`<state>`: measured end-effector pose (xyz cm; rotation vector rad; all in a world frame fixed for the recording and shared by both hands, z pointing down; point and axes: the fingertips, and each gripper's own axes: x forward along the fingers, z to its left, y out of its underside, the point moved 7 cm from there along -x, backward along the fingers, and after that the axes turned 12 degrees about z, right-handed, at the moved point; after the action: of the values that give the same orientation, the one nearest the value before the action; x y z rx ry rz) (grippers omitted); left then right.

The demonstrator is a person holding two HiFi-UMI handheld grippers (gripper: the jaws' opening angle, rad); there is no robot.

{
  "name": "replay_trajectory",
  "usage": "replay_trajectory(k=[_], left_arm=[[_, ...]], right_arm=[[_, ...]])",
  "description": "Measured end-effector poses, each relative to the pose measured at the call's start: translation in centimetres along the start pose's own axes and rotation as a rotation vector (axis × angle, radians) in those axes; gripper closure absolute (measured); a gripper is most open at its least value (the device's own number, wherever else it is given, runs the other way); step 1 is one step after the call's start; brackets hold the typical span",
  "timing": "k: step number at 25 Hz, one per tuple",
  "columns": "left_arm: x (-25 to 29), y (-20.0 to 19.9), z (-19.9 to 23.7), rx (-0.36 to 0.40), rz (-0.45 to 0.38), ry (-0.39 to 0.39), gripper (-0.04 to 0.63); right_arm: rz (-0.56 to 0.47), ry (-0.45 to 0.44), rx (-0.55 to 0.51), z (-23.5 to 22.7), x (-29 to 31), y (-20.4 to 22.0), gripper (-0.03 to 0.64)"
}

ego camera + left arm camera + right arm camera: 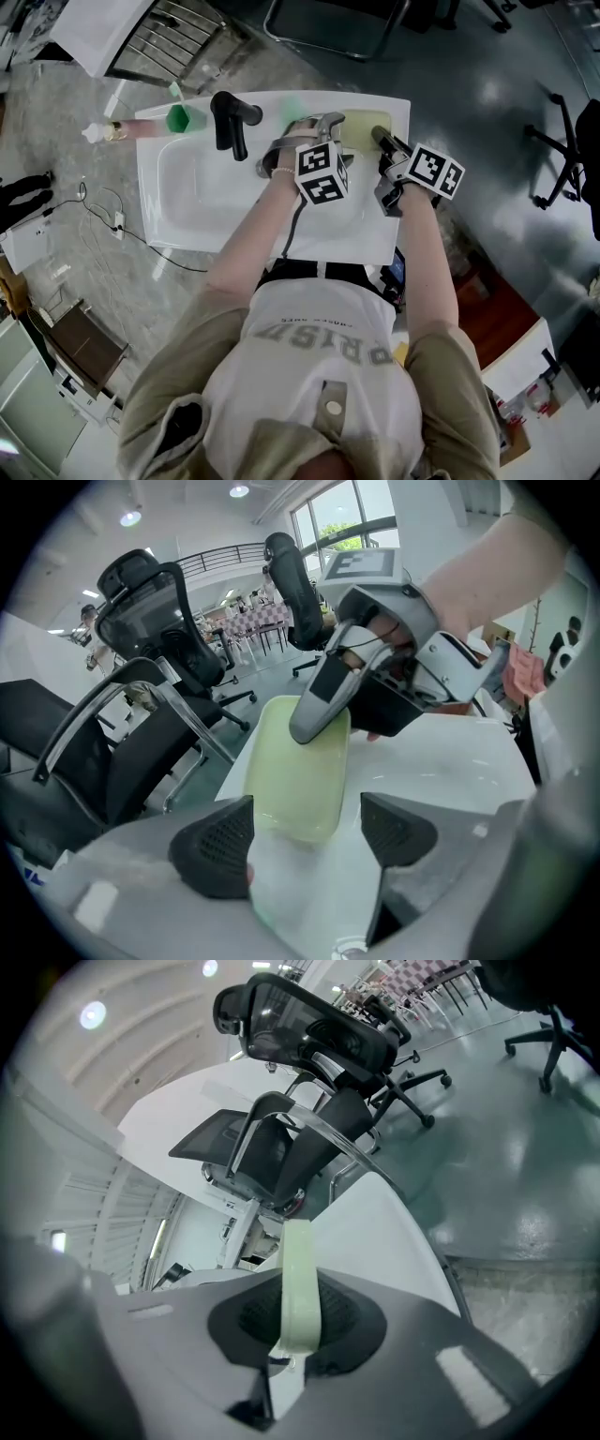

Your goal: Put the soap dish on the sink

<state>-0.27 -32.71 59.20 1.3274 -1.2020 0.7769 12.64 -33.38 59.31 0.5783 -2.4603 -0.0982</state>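
The pale green soap dish [361, 124] is at the sink's back right corner. My right gripper [382, 141] is shut on one rim of the dish; in the right gripper view that rim [300, 1269] stands edge-on between the pads. In the left gripper view the dish [298, 771] stretches away over the white sink ledge [441, 761], and the right gripper [314, 710] clamps its far end. My left gripper [307, 834] is open, its pads either side of the dish's near end and not pressing on it. Seen from the head camera, the left gripper [314, 129] is just left of the dish.
The white sink [187, 178] has a black faucet [230, 122] at the back. A green item [178, 117] and a pink bottle [131, 129] lie on its back left ledge. Office chairs [150, 621] stand beyond the sink, and cables [112, 220] trail on the floor at left.
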Motion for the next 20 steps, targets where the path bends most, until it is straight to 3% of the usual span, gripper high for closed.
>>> replay_trajectory(k=[5,11,20], left_arm=[[1.1,0.3,-0.6,0.043,0.06,0.034,0.221],[2.0,0.4,-0.5,0.041,0.095,0.056,0.245],[2.0,0.2,0.2,0.036,0.103,0.026,0.369]], right_arm=[[0.009,0.023,0.03,-0.1,0.4,-0.2,0.592],[0.03,0.056,0.011,-0.1,0.5,-0.5,0.58],[0.063,0.074,-0.057,-0.1,0.6,-0.8,0.568]])
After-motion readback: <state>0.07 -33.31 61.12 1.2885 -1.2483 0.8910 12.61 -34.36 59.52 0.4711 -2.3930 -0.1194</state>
